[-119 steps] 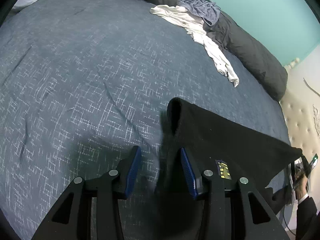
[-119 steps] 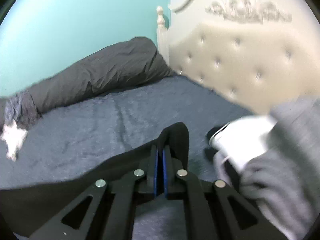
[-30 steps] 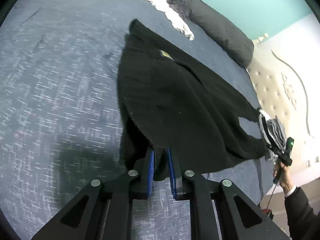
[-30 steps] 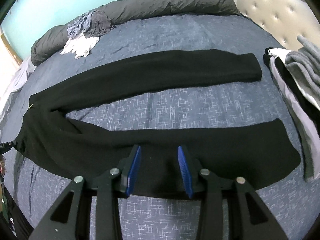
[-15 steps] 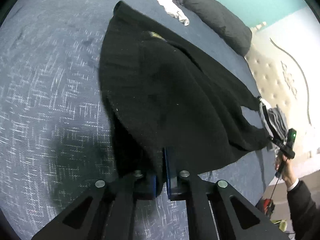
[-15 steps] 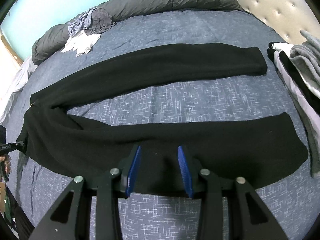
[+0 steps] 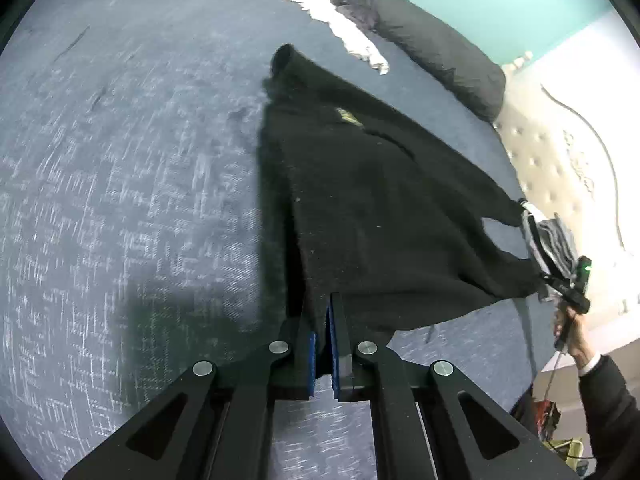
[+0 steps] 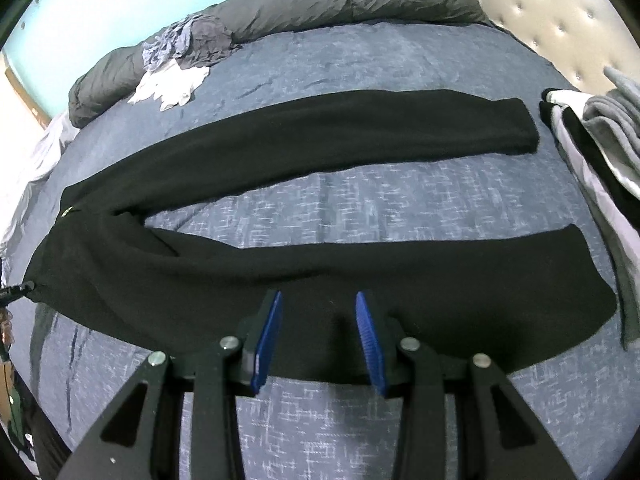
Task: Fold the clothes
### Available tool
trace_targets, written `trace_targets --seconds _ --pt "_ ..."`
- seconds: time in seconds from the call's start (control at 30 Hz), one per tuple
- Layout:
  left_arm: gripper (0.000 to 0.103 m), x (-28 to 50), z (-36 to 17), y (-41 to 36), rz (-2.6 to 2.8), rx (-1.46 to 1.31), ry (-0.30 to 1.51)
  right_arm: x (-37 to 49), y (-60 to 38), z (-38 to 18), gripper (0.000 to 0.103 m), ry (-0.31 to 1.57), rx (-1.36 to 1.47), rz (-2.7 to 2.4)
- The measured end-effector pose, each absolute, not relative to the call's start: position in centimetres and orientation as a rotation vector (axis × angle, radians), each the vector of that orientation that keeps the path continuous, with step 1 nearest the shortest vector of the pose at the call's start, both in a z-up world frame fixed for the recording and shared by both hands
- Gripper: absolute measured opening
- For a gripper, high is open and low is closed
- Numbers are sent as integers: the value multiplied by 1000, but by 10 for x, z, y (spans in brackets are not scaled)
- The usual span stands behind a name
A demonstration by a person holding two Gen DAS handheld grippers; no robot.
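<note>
Black trousers (image 8: 304, 276) lie spread on the bed (image 8: 400, 208), legs apart and not yet folded; the left gripper (image 7: 323, 316) pinches the waist edge between pressed-together fingers (image 7: 310, 354), lifting it. The right gripper (image 8: 318, 332) hovers over the near leg with fingers (image 8: 370, 340) spread, holding nothing. Every fold appears still to come, and a crumpled white and grey heap (image 8: 176, 72) by the pillows waits too.

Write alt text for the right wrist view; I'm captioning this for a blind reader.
Black trousers lie spread flat across a blue bedspread, legs apart and pointing right. The right hand-held gripper hovers open over the near leg, gripping nothing. Grey pillows and crumpled white and grey clothes lie behind; folded clothes sit at right.
</note>
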State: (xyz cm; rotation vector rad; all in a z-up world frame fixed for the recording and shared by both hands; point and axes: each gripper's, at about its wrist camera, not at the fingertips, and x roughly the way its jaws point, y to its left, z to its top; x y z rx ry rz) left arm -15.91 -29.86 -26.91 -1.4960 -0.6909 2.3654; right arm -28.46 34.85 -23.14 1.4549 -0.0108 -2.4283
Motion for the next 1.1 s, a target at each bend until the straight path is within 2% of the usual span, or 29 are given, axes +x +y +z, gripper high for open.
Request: trace_targets --seconds 0.37,0.4,0.43,0.47,0.67,0.8,1.1 --pt "5 -167 -290 -294 2370 -1529 -720 -302 450 -219 39 -39 1491 -2670" --pt "5 -168 -292 -293 2371 -1533 -718 -303 466 -219 49 -44 1509 -2705" --pt "5 -169 -293 -292 2372 -1537 -714 -305 481 -221 63 -43 1528 -2732" --pt "5 -170 -295 -291 2373 -1541 -709 -305 492 -223 65 -40 1543 -2749" --pt "5 -175 -297 -287 2378 -1570 -692 -311 531 -241 65 -24 1616 -2792" --pt "5 -177 -299 -278 2386 -1590 -671 -325 525 -249 65 90 1583 -2775" --pt "8 -186 -301 -268 2394 -1630 -655 -374 515 -268 65 198 1580 -2744"
